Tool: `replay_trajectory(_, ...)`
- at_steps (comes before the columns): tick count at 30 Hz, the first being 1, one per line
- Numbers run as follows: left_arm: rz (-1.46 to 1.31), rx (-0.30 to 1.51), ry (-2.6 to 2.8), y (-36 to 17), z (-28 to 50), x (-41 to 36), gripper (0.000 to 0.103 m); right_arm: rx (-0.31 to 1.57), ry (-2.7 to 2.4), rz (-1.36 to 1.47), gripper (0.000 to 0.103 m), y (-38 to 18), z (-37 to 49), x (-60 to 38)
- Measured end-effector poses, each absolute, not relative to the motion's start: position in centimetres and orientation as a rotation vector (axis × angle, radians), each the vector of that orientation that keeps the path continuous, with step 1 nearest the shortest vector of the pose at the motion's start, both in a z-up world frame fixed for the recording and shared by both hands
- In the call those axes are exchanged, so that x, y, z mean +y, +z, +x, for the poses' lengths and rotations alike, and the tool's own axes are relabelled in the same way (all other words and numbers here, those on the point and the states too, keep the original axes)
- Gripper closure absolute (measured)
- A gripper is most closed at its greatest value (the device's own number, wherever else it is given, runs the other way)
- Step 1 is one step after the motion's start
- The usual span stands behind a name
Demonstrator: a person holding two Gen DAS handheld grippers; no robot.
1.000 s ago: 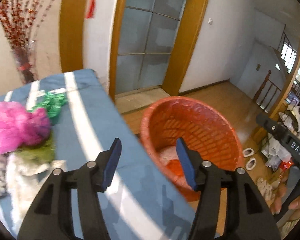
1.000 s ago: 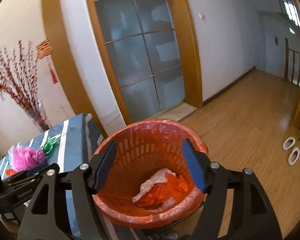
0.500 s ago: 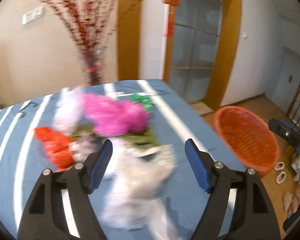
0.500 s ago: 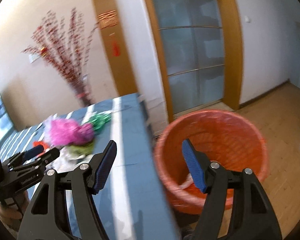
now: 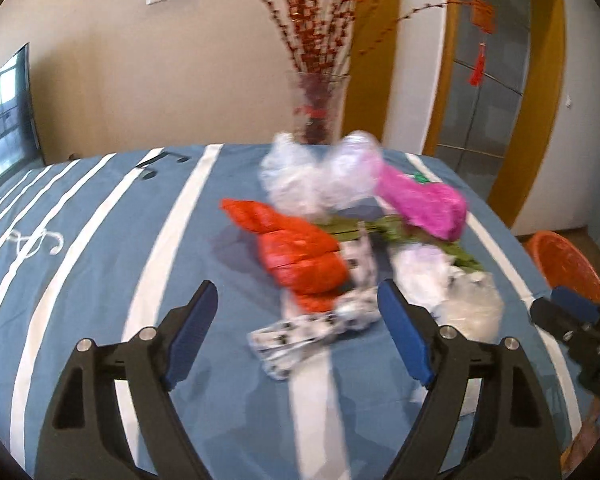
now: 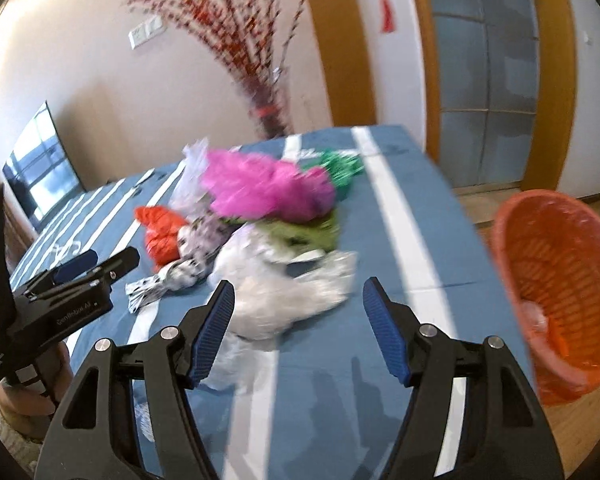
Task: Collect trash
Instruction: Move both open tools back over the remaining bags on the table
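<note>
Both grippers hung spread wide and empty: the left gripper (image 5: 296,320) just short of the red bag (image 5: 296,248), the right gripper (image 6: 298,324) over the white bag (image 6: 284,292), basket (image 6: 556,280) to its right.

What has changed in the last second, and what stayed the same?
Both grippers swung away from the orange basket toward the trash pile on the blue striped table. The left gripper now faces the red bag; the right gripper faces the white bag. Nothing was taken hold of or let go: both stay open and empty. The pile and basket look unmoved.
</note>
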State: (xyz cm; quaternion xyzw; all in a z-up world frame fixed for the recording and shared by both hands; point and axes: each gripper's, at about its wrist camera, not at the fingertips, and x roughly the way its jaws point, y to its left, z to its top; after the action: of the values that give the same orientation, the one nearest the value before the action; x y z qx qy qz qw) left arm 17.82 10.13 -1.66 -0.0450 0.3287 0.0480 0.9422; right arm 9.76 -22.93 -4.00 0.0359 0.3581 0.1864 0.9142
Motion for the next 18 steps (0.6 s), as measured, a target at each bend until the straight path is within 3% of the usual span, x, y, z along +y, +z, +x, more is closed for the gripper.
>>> replay_trajectory(16,-0.128,0.691,0.131,-2.8,17.8,13.1,0.022,0.857,0.372,0.090,0.040,-7.2,12.5,-20.4)
replay_trajectory(18,-0.129,0.694,0.129,-2.9,17.9,13.1,0.022,0.864,0.385,0.090,0.047,-7.4,12.5,-20.3)
